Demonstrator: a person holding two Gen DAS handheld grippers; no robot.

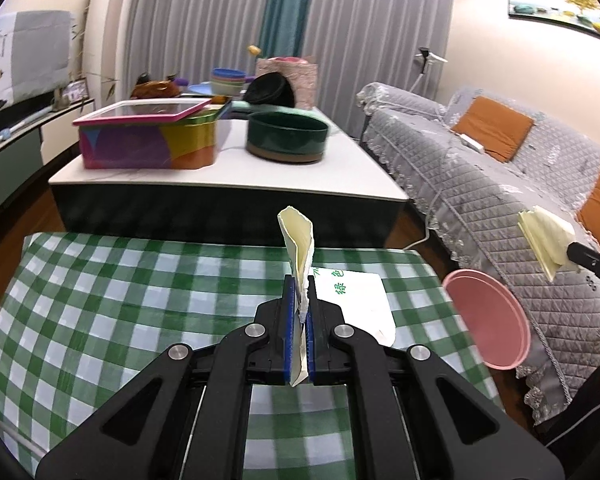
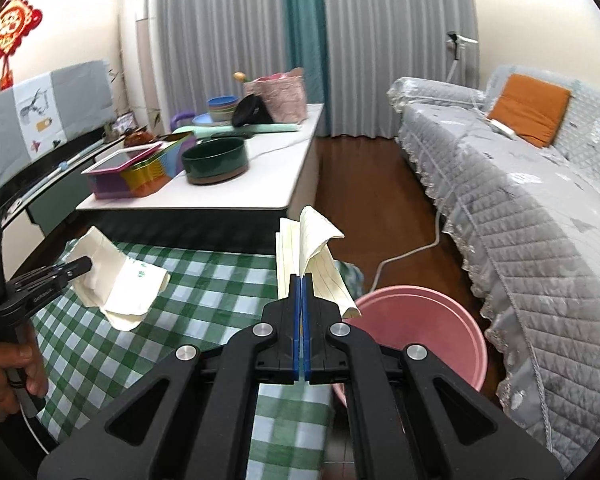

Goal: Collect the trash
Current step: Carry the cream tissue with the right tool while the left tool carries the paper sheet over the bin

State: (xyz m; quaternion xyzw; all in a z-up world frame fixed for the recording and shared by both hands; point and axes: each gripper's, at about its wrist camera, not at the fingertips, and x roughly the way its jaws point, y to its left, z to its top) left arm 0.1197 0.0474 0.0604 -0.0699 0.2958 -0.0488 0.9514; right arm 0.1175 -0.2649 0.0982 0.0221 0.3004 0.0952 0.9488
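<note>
1. Left gripper [image 1: 299,280] is clamped tight on a folded cream paper [image 1: 298,240], which sticks straight up out of the blue pads, held over the green checked cloth [image 1: 140,300].
2. Right gripper [image 2: 302,280] is squeezed fully shut too, pinching a crumpled lined sheet [image 2: 312,240] that flops over to the right of the jaws.
3. Pink bin [image 2: 420,320] sits on the floor just off the cloth's right edge, next to the grey sofa [image 2: 540,220]. The lined sheet hangs close to its rim on the table side, not inside it.
4. White sheet with green print [image 1: 356,300] is lying flat on the cloth, just right of the left gripper.
5. Behind it all, a white table [image 1: 228,184] holds a green bowl [image 1: 287,136] and a colourful box [image 1: 148,144].
</note>
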